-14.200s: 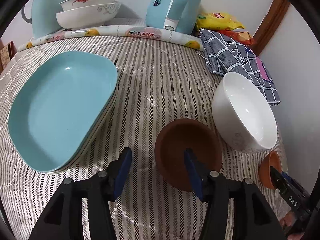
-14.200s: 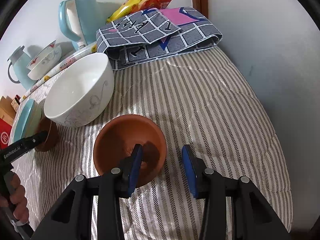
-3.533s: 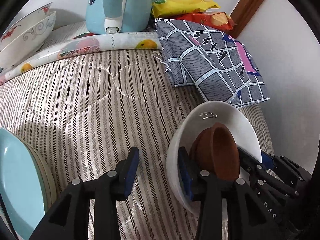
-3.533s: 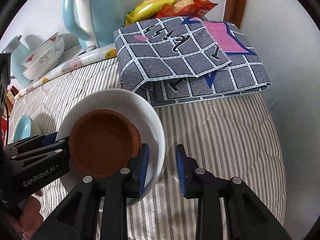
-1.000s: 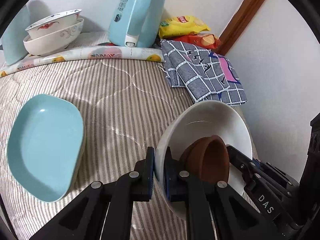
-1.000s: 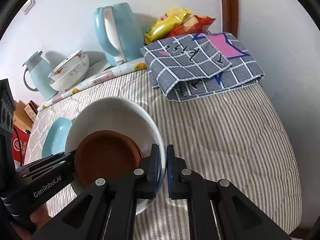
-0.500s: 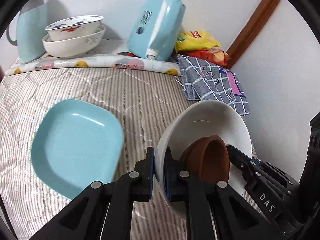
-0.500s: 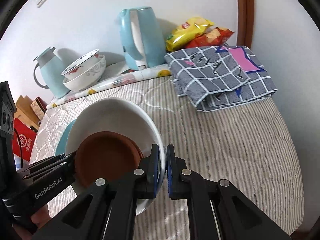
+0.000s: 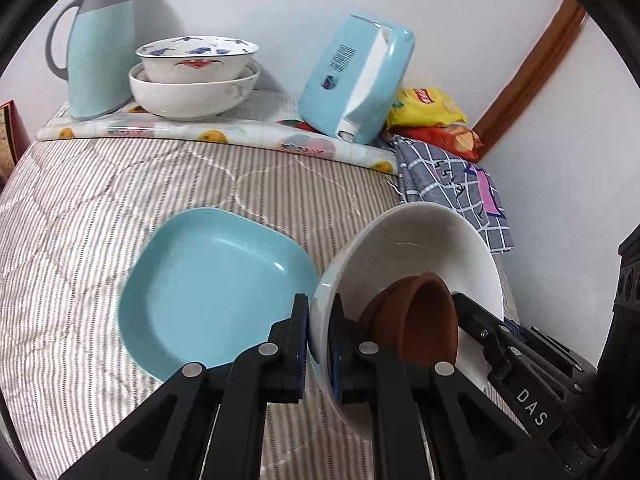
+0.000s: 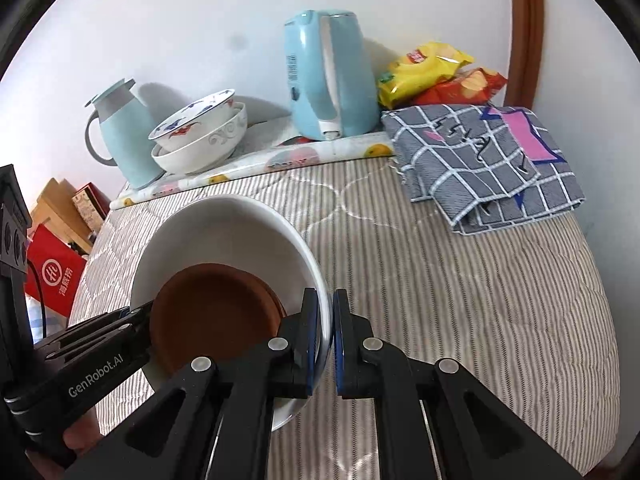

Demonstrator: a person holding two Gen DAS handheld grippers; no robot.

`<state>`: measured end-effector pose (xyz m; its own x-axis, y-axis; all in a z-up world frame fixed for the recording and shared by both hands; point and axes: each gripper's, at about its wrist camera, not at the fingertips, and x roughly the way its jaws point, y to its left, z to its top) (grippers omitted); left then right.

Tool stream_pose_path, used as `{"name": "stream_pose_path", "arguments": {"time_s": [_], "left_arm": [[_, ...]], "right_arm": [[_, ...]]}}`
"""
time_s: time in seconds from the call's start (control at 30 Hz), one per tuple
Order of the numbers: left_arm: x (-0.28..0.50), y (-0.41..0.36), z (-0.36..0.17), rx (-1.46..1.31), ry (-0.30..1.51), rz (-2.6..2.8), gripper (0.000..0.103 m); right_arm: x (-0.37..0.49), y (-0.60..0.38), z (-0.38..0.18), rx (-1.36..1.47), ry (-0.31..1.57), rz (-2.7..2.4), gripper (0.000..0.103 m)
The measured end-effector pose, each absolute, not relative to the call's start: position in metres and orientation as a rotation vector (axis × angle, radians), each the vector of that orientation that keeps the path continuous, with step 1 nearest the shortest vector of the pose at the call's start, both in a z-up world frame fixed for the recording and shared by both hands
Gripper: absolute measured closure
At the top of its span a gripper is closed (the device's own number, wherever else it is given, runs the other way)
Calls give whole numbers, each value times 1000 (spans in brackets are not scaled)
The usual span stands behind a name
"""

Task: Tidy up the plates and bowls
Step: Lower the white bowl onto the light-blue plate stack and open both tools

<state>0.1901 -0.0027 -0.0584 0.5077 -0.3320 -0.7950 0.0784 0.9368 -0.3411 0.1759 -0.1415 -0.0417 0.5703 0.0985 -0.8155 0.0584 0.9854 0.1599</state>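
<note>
A large white bowl [image 9: 420,244] holds stacked brown clay bowls [image 9: 416,320] and hangs above the striped bed cover. My left gripper [image 9: 319,334] is shut on its left rim. My right gripper [image 10: 326,334] is shut on its right rim; the white bowl [image 10: 224,232] and the brown bowls [image 10: 212,312] fill the lower left of that view. A light blue plate [image 9: 208,284] lies on the cover just left of and below the bowl. Two stacked patterned white bowls [image 9: 192,80] stand at the back.
At the back stand a blue thermos jug [image 9: 96,44] and a blue kettle [image 9: 356,80] on a fruit-print mat [image 9: 224,132]. Snack bags [image 9: 428,108] and a folded checked cloth [image 9: 456,188] lie at the right, near the wall. Boxes [image 10: 56,276] stand left of the bed.
Both grippers have lifted the white bowl higher and carried it left. The blue plate now lies right beside the bowl, and the back shelf items sit more centred.
</note>
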Motion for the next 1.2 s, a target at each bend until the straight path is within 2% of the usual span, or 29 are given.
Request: {"name": "stream_pose_path", "arguments": {"time_s": [0.73,1.2], "left_arm": [[194,57,-68,-351,995,-191,94],[196,83,-92,-372,1036,-153,94]], "right_arm": [[197,-81,-45,122,981,88,96],[206,-55,-69,120,1032,121,96]]}}
